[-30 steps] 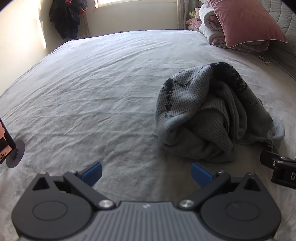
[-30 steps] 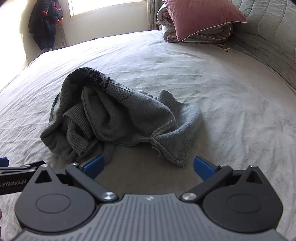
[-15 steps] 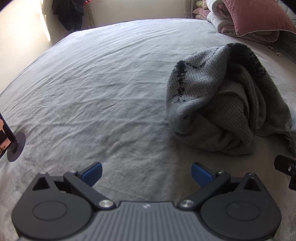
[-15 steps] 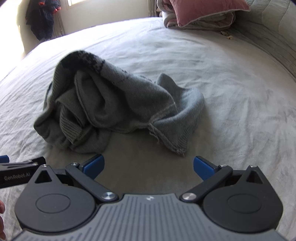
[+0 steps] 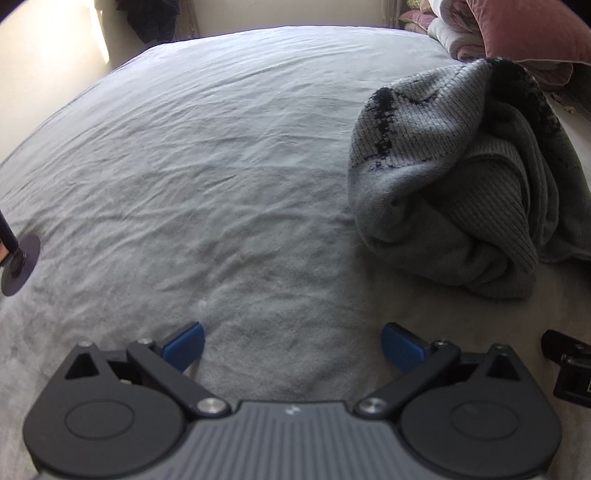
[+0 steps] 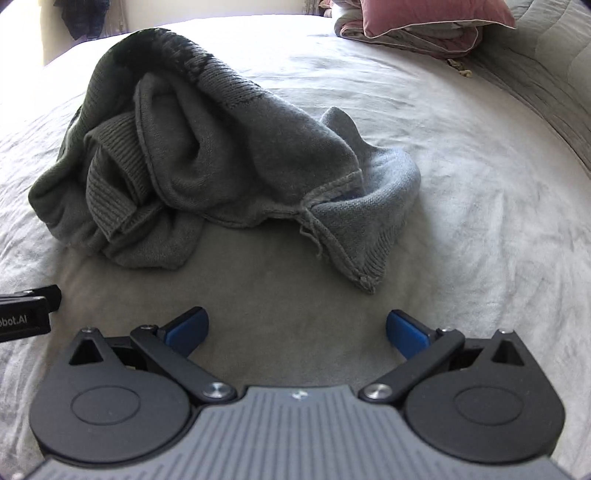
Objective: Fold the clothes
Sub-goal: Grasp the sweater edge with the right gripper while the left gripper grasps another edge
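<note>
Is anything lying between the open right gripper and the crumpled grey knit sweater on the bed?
Nothing visible does. Only bare grey bedsheet lies between the right gripper and the crumpled grey knit sweater. The left gripper also faces bare sheet, with the sweater off to its right.

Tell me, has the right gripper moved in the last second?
Yes. The right gripper has come closer to the sweater, which fills more of its view, while the pink pillow slid toward the top edge.
</note>
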The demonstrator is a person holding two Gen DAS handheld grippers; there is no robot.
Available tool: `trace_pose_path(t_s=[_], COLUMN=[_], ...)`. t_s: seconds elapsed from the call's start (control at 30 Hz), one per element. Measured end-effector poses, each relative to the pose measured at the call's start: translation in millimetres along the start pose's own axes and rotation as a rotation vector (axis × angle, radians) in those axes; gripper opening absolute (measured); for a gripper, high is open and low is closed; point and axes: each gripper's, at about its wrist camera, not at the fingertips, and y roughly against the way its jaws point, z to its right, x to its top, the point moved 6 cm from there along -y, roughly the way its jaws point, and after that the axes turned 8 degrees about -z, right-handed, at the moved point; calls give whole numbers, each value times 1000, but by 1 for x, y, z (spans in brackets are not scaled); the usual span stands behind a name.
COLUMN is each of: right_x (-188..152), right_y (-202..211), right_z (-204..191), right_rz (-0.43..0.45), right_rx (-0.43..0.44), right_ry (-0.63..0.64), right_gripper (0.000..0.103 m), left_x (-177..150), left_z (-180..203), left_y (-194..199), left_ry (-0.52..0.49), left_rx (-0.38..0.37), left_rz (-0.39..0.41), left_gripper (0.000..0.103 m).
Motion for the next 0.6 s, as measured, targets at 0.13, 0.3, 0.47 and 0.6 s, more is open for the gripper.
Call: trace_pose_path(t_s=[0.13, 0.3, 0.47, 0.6], right_x=[1, 1, 0, 4], right_y=[-3, -3, 2, 14], right_z=[2, 4, 4, 15], right_rz=[-30, -36, 10, 15], right_rx=[10, 18, 21, 34], right_ry=[-16, -13, 26, -14], right_gripper=[103, 103, 103, 103], left_x=[1, 3, 10, 26], left_z=[-1, -3, -5, -9], left_y=[-4, -5, 1, 17], left_ry=[-19, -9, 24, 9], left_rx=[-2, -10, -23, -55], left_rz=[22, 23, 0, 84], left_gripper=[103, 103, 103, 103])
